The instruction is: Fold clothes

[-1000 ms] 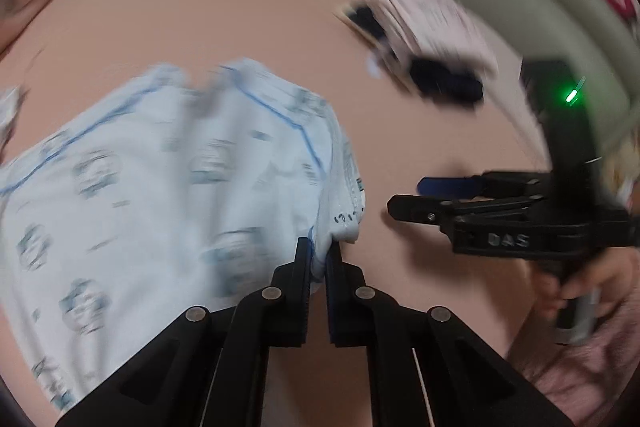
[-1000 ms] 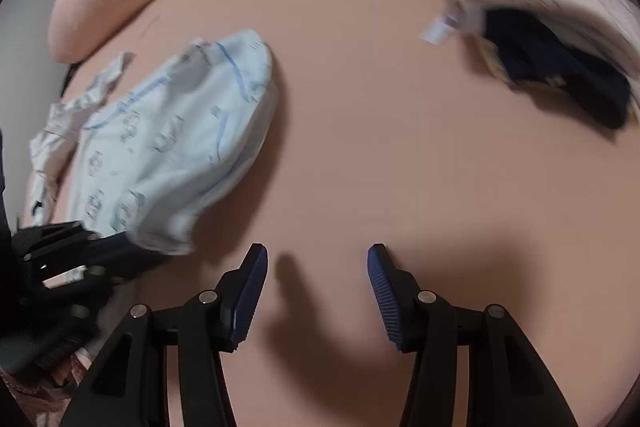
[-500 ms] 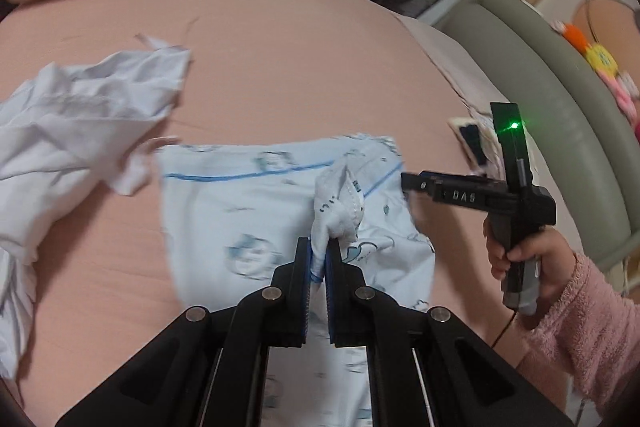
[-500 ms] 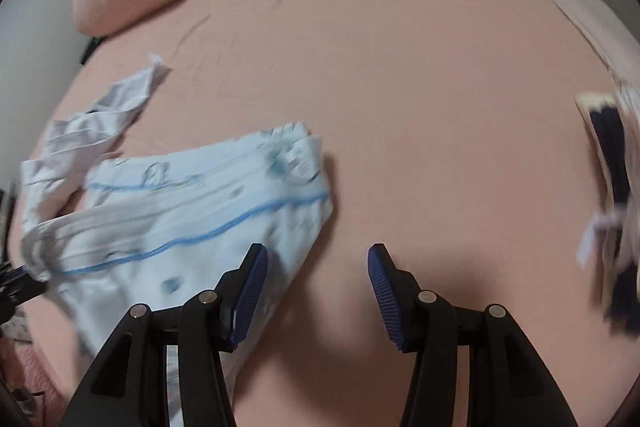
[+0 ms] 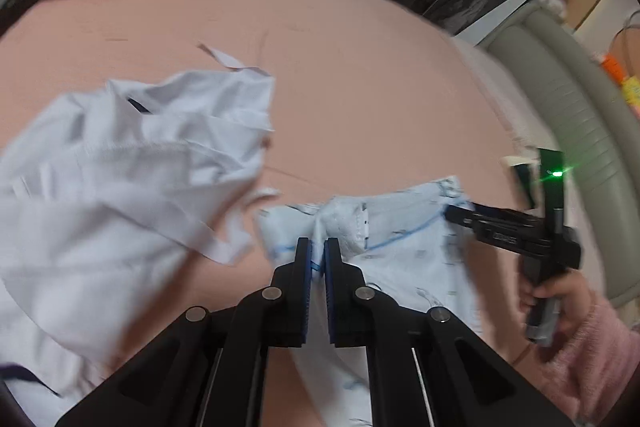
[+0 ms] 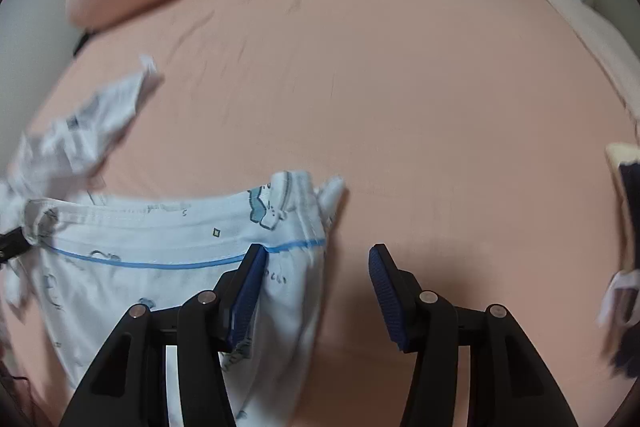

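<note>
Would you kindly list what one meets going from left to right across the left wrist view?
White garment → left gripper, jaws shut on the light blue garment → right gripper at that garment's far corner → hand holding it → grey-green padded edge.

We see soft, matt cotton-like cloth in the pale blue printed garment (image 5: 404, 247), lying on the smooth peach bedsheet (image 5: 360, 67). Left of the garment, the white cloth (image 5: 132, 163) looks thin, crumpled and matt.
</note>
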### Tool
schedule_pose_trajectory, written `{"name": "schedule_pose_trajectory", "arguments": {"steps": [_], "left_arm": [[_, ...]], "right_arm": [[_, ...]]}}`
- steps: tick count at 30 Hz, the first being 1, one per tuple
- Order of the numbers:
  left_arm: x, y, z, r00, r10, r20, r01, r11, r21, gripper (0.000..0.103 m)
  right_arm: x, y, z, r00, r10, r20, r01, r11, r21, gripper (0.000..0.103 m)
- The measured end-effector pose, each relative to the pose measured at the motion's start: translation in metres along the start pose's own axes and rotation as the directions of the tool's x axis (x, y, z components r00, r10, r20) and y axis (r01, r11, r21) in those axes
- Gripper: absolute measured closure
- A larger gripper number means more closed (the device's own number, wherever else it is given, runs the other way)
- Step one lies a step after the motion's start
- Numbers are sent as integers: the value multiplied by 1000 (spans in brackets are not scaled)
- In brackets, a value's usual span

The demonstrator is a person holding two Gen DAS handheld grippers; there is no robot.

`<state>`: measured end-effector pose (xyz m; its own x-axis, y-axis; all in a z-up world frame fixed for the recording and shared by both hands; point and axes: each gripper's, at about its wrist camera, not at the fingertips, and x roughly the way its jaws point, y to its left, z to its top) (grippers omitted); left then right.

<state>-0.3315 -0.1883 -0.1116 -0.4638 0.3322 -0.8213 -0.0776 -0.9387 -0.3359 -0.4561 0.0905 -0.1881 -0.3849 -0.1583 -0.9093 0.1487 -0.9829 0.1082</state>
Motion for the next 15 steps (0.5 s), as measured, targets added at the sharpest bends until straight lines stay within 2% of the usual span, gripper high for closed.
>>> {"name": "schedule_pose_trajectory", "arguments": {"steps": [2,3,5,7,9,10,11,13,14,15], "left_arm": [[24,0,2,996,57,-61,-54,997,52,97],[47,2,0,983,125,-134,-114,990,85,97],[59,2,0,973,160,-167,-142,983,113,96],[26,-2,4,989,137,-57,-132,987,88,96],[-6,-6,-3,993,116,24,-118,991,60,89],[-17,-8,-11,993,111,27,-113,993,45,75],[-23,-10,-20,995,96,20,-96,995,39,63],[-27,-22,-50,998,-44,-36,45,998,45,62],[-23,-27,-62,993,-87,-84,90,995,33,62],[-15,-34,-75,986,-92,-140,96,995,22,62]], "right_arm": [[14,3,1,999,-32,-25,32,999,-11,35],[20,4,-1,999,-43,-17,43,999,-24,32],[18,7,-1,999,-54,-2,54,998,-30,30],[5,9,-3,999,-46,-6,46,999,-22,30],[-19,5,-13,1000,4,29,-4,1000,-2,30],[-32,4,-23,999,21,41,-21,1000,6,30],[-44,4,-34,998,40,43,-40,999,6,30],[-64,9,-63,996,82,31,-81,997,-17,30],[-70,16,-77,995,99,17,-98,994,-44,30],[-73,22,-89,994,109,6,-109,991,-75,30]]}}
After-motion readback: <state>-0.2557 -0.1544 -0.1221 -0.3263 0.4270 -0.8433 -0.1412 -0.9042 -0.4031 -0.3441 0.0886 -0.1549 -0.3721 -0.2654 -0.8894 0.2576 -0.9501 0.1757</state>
